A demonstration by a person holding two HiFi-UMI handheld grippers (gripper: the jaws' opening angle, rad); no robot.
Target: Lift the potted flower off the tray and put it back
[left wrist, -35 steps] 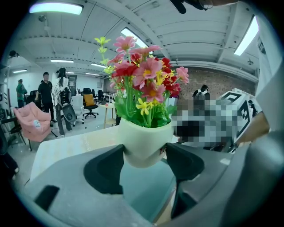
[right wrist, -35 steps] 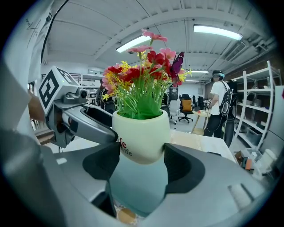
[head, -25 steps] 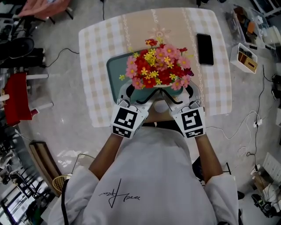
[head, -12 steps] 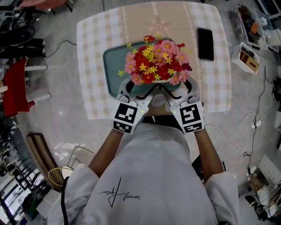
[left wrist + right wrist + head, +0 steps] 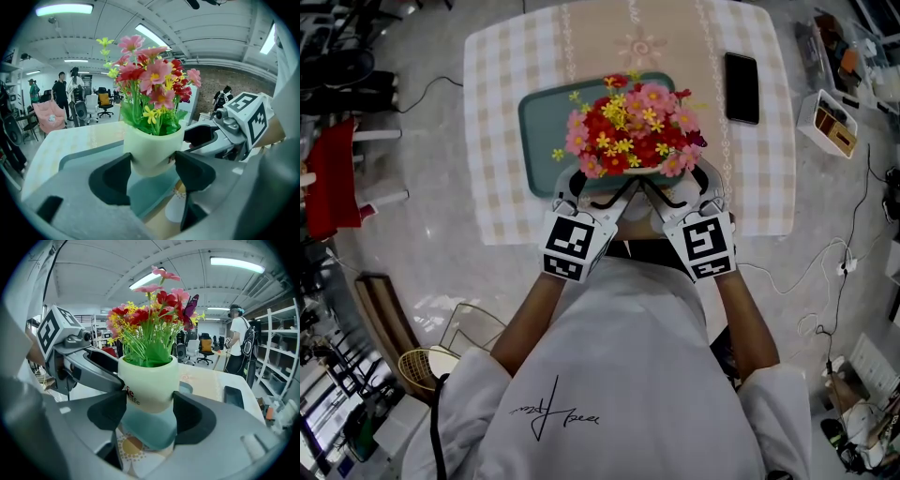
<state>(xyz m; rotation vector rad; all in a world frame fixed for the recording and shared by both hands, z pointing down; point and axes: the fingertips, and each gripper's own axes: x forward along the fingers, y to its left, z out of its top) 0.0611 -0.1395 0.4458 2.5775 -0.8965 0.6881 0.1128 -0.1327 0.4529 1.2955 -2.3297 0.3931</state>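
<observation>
A pale green pot (image 5: 152, 149) of red, pink and yellow flowers (image 5: 630, 136) hangs a little above the near edge of the teal tray (image 5: 539, 122). My left gripper (image 5: 152, 169) is shut on the pot's left side and my right gripper (image 5: 149, 412) on its right side. The pads press the pot's (image 5: 147, 380) lower half. In the head view both grippers, left (image 5: 605, 194) and right (image 5: 666, 194), reach under the blooms, which hide the pot. The tray (image 5: 151, 434) shows beneath the pot's base.
The tray lies on a table with a checked cloth (image 5: 497, 178). A black phone (image 5: 741, 86) lies on the table's right side. A white box (image 5: 830, 122) stands on the floor to the right, and cables run round the table. People stand far off in both gripper views.
The pot and both grippers have come slightly toward me, so more of the tray's far part shows behind the flowers. Both grips are unchanged.
</observation>
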